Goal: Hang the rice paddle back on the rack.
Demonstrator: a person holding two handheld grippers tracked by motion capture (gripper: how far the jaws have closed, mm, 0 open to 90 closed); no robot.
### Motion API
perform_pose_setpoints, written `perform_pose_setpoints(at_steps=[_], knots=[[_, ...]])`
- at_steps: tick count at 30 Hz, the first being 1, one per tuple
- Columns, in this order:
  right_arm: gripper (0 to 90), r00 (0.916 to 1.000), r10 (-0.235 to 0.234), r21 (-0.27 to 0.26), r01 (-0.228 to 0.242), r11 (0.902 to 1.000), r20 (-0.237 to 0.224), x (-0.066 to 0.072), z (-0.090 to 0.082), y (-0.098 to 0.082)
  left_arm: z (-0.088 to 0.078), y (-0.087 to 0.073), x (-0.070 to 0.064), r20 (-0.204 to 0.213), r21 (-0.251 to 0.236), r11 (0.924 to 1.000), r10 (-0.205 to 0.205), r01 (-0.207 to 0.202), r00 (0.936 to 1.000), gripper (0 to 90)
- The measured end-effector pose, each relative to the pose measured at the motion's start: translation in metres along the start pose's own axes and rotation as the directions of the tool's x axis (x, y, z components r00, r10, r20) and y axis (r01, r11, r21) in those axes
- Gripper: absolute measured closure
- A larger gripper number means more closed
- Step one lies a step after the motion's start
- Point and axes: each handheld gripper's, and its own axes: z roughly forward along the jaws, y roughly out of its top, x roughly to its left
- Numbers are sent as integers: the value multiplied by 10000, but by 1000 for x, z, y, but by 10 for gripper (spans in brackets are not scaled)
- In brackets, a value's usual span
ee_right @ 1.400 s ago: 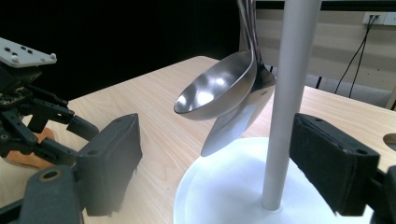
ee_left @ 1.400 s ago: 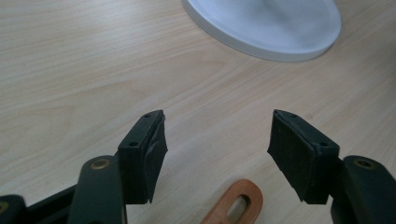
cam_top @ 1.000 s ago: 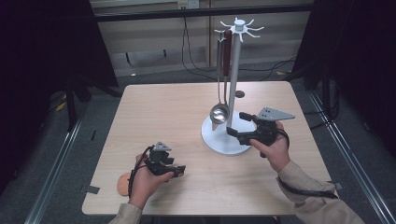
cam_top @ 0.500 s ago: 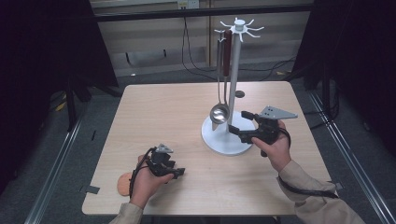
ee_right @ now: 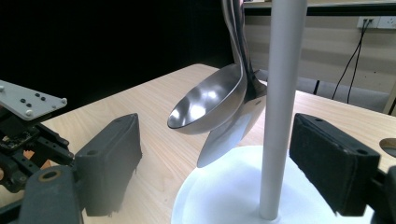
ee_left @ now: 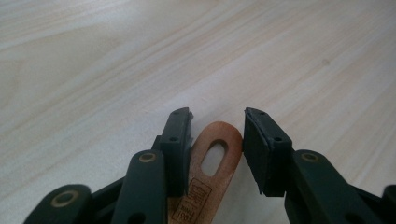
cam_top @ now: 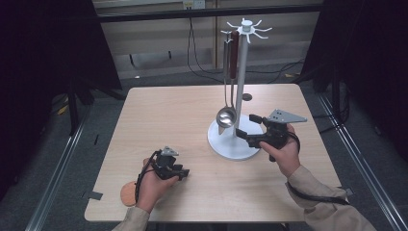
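High view, table: we see a pale wooden table (cam_top: 192, 115) with a white utensil stand (cam_top: 239, 96) at about two o'clock from its centre.
High view, stand: its round white base (cam_top: 226, 144) sits on the wood; a steel ladle (cam_top: 226, 115) and a red-handled utensil (cam_top: 235, 48) hang from the hooks at the top, at eleven o'clock of the pole.
High view, left gripper: the left gripper (cam_top: 180, 172) lies low at seven o'clock of the table, in the person's left hand (cam_top: 154, 185).
High view, wooden spatula: the wooden spatula (cam_top: 128, 194) shows its rounded blade at eight o'clock of that hand, right at the table's near edge.
High view, right gripper: the right gripper (cam_top: 248, 129) is held at the stand's base, at four o'clock of the pole, jaws spread.
Left gripper view, jaws: we see them on either side of the spatula's handle end (ee_left: 212, 163), which has a slotted hole. They have just been closing in; the left pad is touching or nearly touching the wood, the right pad stands apart with a gap, so nothing is pinched yet.
Right gripper view, jaws: wide apart, one at eight o'clock and one at four o'clock; the grey pole (ee_right: 280, 107) rises between them, nearer the right pad, untouched.
Right gripper view, ladle: the bowl (ee_right: 210, 102) hangs at eleven o'clock of the pole, above the white base (ee_right: 224, 196).
Right gripper view, far left: part of the left gripper (ee_right: 23, 121) at nine o'clock.
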Motion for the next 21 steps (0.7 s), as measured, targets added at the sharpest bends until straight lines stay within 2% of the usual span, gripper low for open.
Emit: perform_pose_setpoints(at_steps=[1,6,11,17,18,21], knots=[[164,10000,40,32,-40,10000,16,0,0,0,2,1,0,-8,-125,9999,-107,107,9999,626],[164,10000,42,52,-43,10000,27,-1,-1,-1,4,3,3,-12,-196,9998,-81,81,10000,628],[164,10000,41,20,-42,10000,63,-2,-2,-1,1,1,3,-71,-285,9993,-240,237,9997,460],[164,10000,27,55,-27,10000,45,-2,-2,-1,-4,-4,4,-199,-90,10000,-19,18,9998,430],[164,10000,12,44,-12,10000,-4,-1,-2,-1,-5,-7,5,-345,-58,10000,56,-58,9994,430],[164,10000,-4,51,4,10000,-19,0,-1,0,-9,-8,6,-399,170,9995,259,-252,9989,483]])
